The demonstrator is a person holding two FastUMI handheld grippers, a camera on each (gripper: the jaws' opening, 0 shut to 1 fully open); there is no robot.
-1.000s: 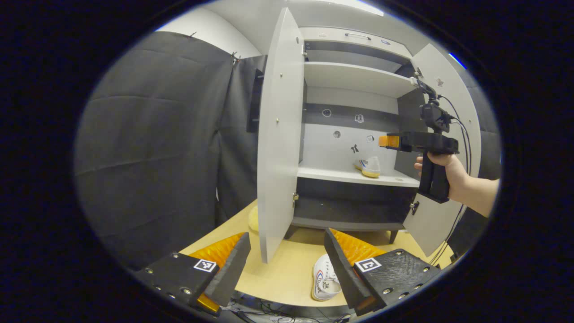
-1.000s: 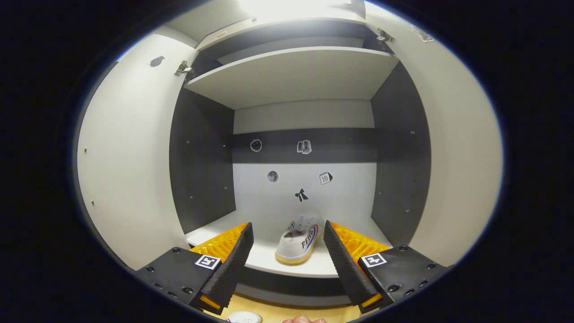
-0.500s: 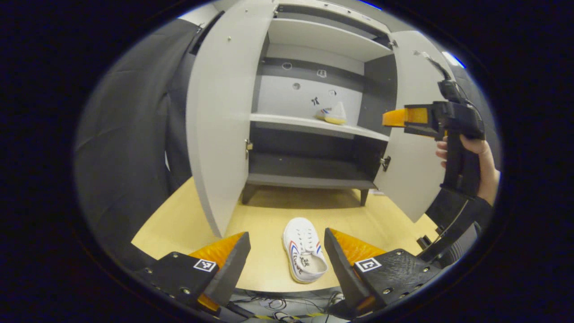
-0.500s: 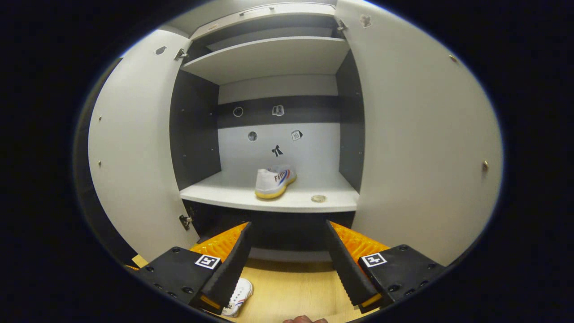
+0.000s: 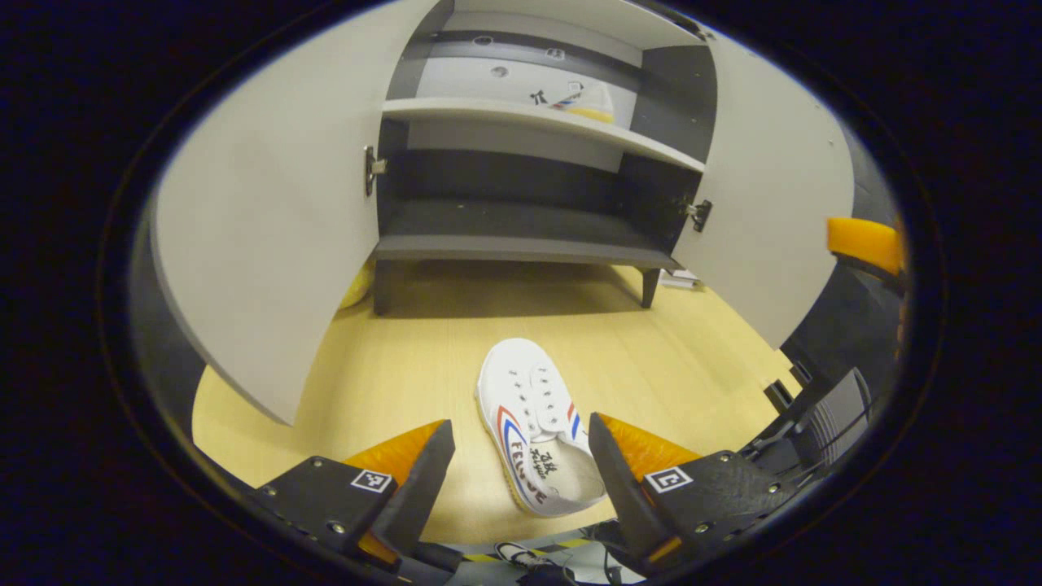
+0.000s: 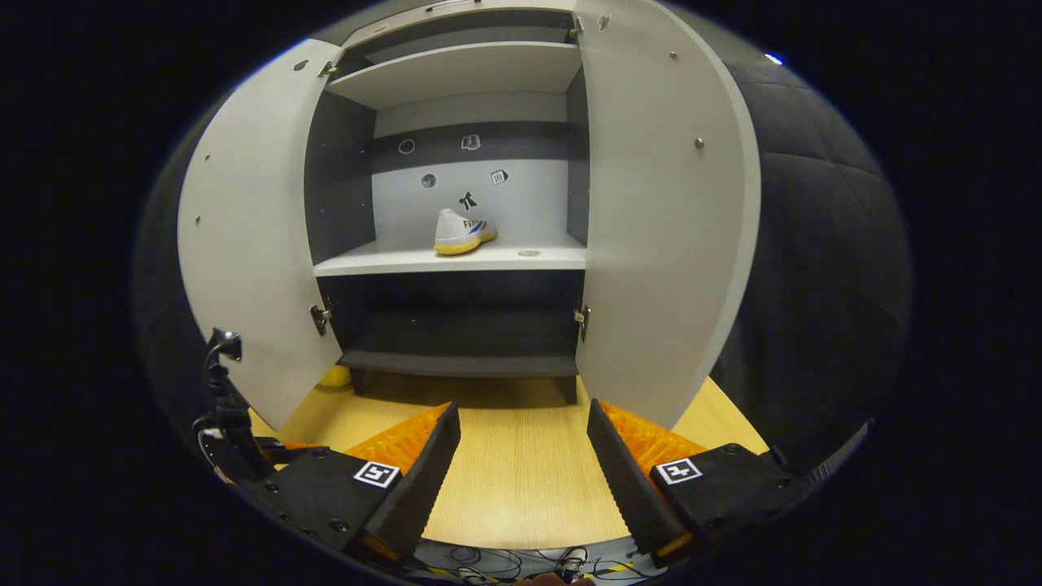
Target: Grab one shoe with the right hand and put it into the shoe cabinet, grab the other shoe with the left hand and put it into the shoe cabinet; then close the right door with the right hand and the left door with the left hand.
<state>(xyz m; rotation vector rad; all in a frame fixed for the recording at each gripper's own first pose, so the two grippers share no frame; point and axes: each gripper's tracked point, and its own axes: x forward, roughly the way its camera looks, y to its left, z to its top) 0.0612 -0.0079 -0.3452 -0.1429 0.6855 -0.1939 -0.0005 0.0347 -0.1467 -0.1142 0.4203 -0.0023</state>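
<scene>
White shoe (image 5: 539,431) with red-blue stripes is lying on the wooden counter (image 5: 391,382), lower centre of the left gripper view, toe pointing toward the cabinet, heel sitting between the two fingers of the left tongs (image 5: 521,468). Left tongs are standing wide, not touching the shoe as far as visible. Second shoe (image 6: 461,232) is resting on the cabinet's middle shelf (image 6: 456,260), upper centre of the right gripper view, heel facing out. Both cabinet doors, left door (image 6: 248,268) and right door (image 6: 663,228), are hanging open. Right tongs (image 6: 523,464) are standing wide too, holding nothing, hovering over bare counter at the bottom of the frame, well apart from the cabinet.
</scene>
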